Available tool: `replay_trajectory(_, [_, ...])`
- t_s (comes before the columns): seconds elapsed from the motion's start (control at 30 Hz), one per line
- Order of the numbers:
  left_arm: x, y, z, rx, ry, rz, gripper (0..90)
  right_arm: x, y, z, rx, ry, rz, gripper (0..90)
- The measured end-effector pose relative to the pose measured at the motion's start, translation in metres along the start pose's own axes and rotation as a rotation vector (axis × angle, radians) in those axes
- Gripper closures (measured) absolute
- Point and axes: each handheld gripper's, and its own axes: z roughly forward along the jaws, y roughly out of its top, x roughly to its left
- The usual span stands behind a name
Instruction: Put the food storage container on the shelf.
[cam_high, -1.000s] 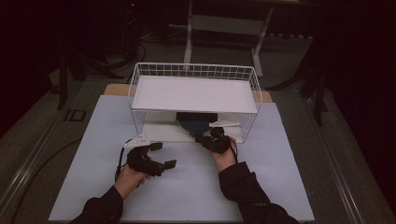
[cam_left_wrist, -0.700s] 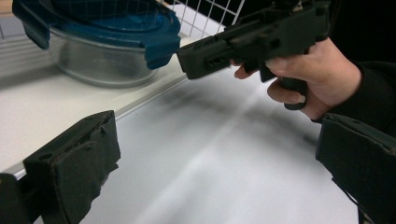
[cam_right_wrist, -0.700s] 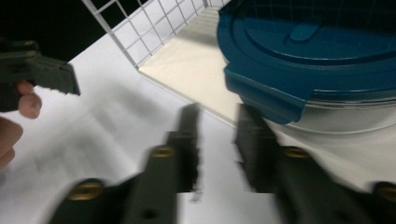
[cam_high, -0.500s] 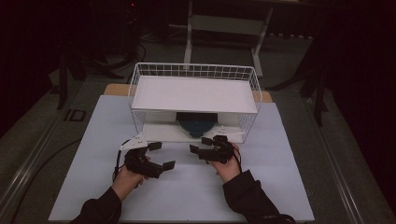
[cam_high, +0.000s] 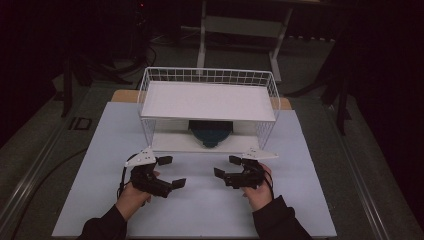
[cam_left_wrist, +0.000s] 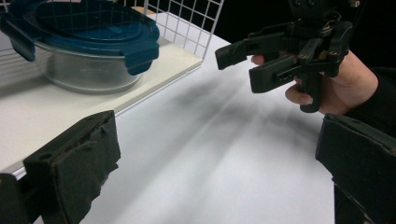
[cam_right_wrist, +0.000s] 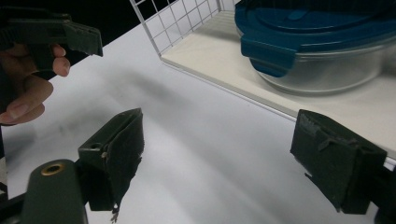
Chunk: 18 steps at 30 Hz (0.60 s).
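Likely heavy, slippery and breakable, the glass container (cam_left_wrist: 84, 51) is best taken by its blue lid (cam_right_wrist: 317, 23) tabs; both grippers, left (cam_high: 170, 172) and right (cam_high: 227, 167), gape empty.

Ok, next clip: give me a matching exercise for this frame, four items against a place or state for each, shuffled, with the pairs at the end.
Things:
1. glass container
2. container lid
3. left gripper
4. wire rack

Places or states:
A. white, with a flat shelf board on top
B. open, held above the table in front of the rack
C. clear, standing on the rack's lower board
D. dark blue, clipped onto the container

Pairs: 1-C, 2-D, 3-B, 4-A

The right gripper is open as well, facing the left one over the white table.
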Motion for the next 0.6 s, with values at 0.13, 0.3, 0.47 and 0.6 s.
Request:
replay_trajectory(0.13, [-0.004,-0.001,-0.004,0.006,-0.005,0.008,0.0,0.000,-0.006,-0.013,-0.008,-0.015,-0.007,17.0])
replay_trajectory(0.3, [-0.007,-0.006,-0.009,0.017,-0.004,0.007,0.0,-0.001,-0.013,-0.025,-0.007,-0.027,-0.009,17.0])
replay_trajectory(0.47, [-0.008,-0.011,-0.014,0.023,0.000,0.003,0.0,-0.003,-0.022,-0.036,-0.001,-0.032,0.004,17.2])
replay_trajectory(0.6, [-0.010,-0.015,-0.019,0.030,0.009,0.011,0.0,-0.005,-0.032,-0.046,0.016,-0.050,-0.001,17.2])
